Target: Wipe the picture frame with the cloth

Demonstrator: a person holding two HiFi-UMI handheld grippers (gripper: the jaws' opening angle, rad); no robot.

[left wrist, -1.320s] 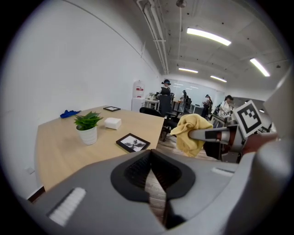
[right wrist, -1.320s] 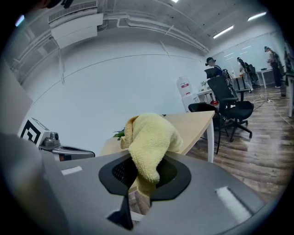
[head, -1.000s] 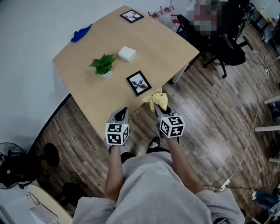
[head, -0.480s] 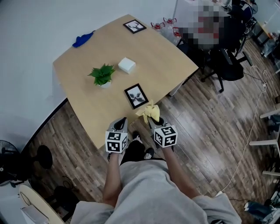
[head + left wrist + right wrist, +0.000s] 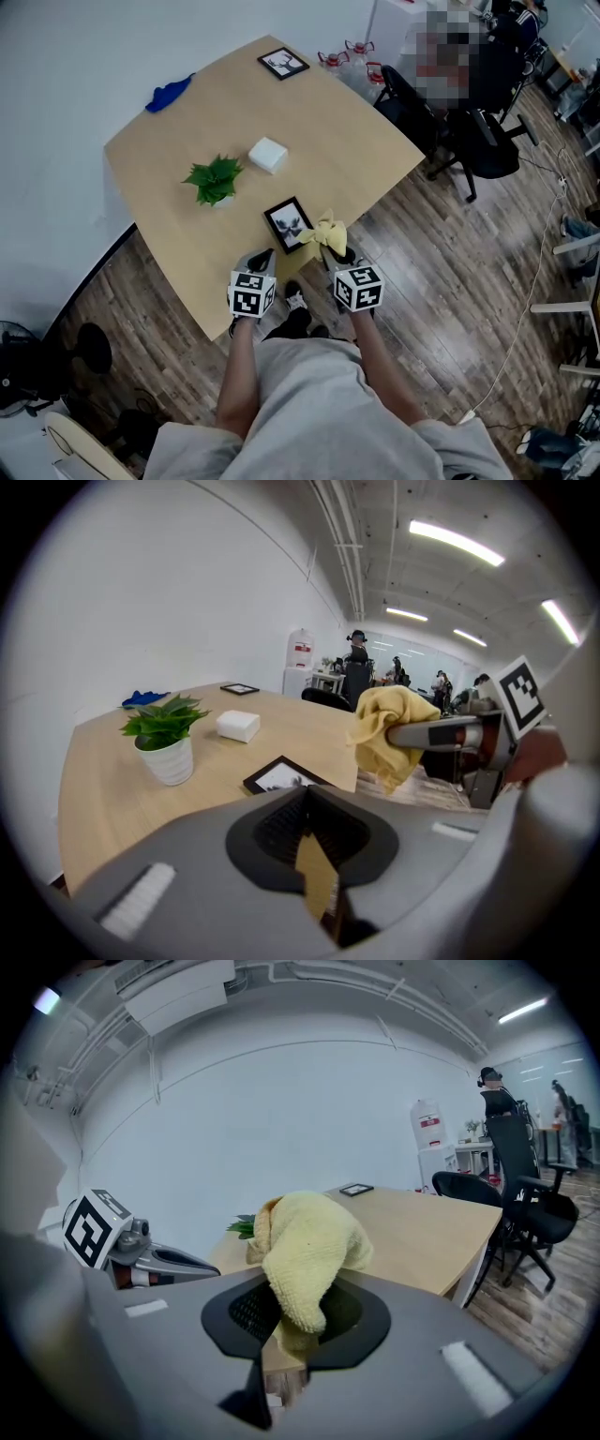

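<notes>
A black picture frame (image 5: 289, 223) (image 5: 281, 775) lies flat near the front edge of the wooden table (image 5: 356, 141). My right gripper (image 5: 333, 246) (image 5: 291, 1321) is shut on a yellow cloth (image 5: 323, 232) (image 5: 305, 1237). The bunched cloth hangs just right of the frame, at the table's edge. In the left gripper view, the cloth (image 5: 389, 733) hangs above and to the right of the frame. My left gripper (image 5: 263, 255) (image 5: 306, 799) is shut and holds nothing, and its tip is just in front of the frame.
On the table stand a potted plant (image 5: 214, 180) and a white box (image 5: 267, 155). A second frame (image 5: 282, 63) and a blue cloth (image 5: 169, 94) lie at the far side. Office chairs (image 5: 487, 131) and bottles (image 5: 342, 58) stand beyond the table's right side, on wood flooring.
Both grippers have come closer to the table. The yellow cloth went from off the front edge to right beside the picture frame.
</notes>
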